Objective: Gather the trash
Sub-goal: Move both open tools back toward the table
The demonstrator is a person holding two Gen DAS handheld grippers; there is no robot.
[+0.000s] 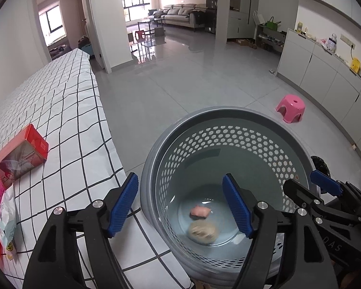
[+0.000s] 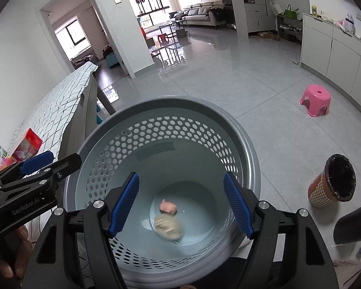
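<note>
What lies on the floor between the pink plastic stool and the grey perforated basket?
Nothing: in both wrist views, only bare grey floor tiles separate the pink plastic stool from the grey perforated basket.

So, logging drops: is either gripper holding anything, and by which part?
Nothing is held: left gripper and right gripper are open above the basket.

Left gripper (image 2: 38,166) body: "GenRobot.AI" stood in pale letters.
Right gripper (image 1: 325,185) body: "DAS" showed, perhaps part of a longer word.
Red box (image 1: 24,154): its print was too small to read.
</note>
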